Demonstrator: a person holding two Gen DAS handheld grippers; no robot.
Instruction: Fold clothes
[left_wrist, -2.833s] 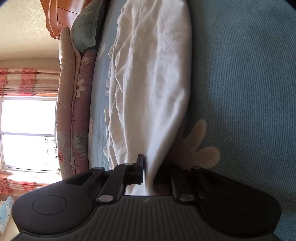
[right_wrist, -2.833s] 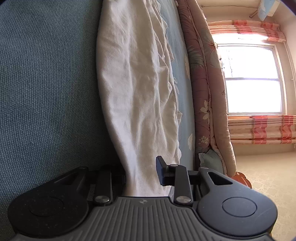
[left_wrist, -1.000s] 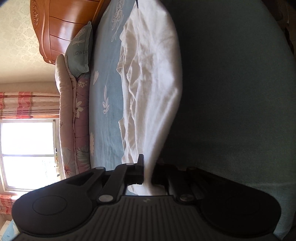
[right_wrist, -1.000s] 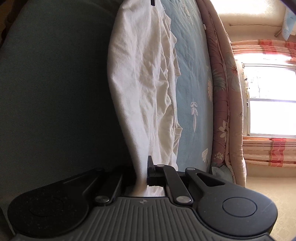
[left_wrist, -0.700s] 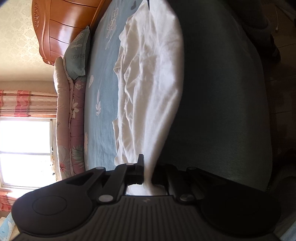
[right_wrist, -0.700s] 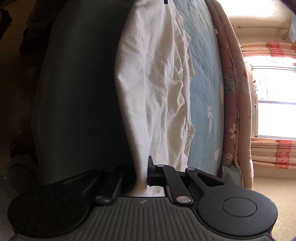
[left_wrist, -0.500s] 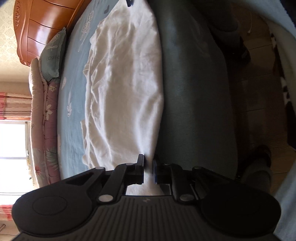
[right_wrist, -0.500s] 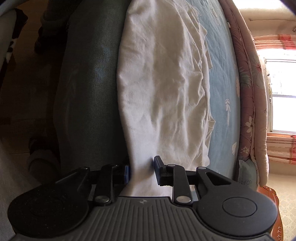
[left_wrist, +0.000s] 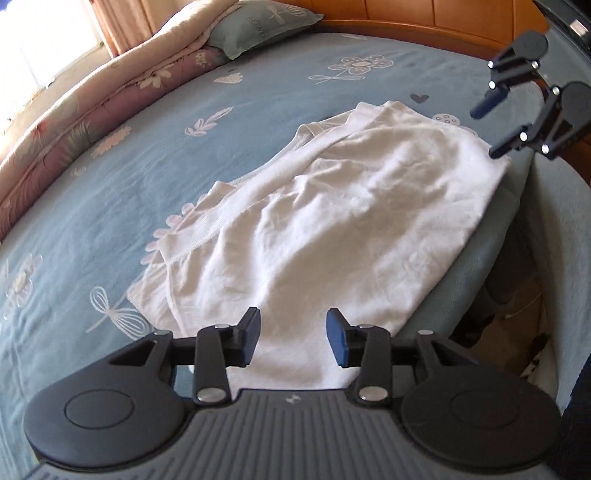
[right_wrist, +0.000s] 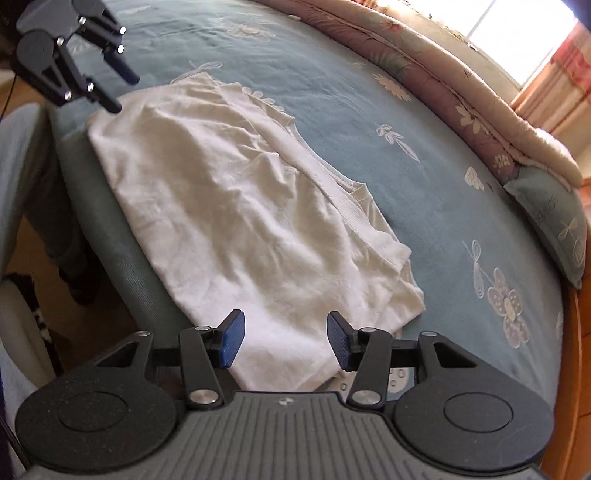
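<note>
Bed (left_wrist: 258, 110) holds white shirt (left_wrist: 332, 221) beneath both parted grippers.

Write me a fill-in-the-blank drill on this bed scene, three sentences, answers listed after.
1. The garment lying folded on the bed is ____ in colour.
2. The jaws of the left gripper and of the right gripper are both ____.
3. The bedsheet under the garment is blue with a printed pattern of ____ and dragonflies.

Missing words: white; open; flowers
</note>
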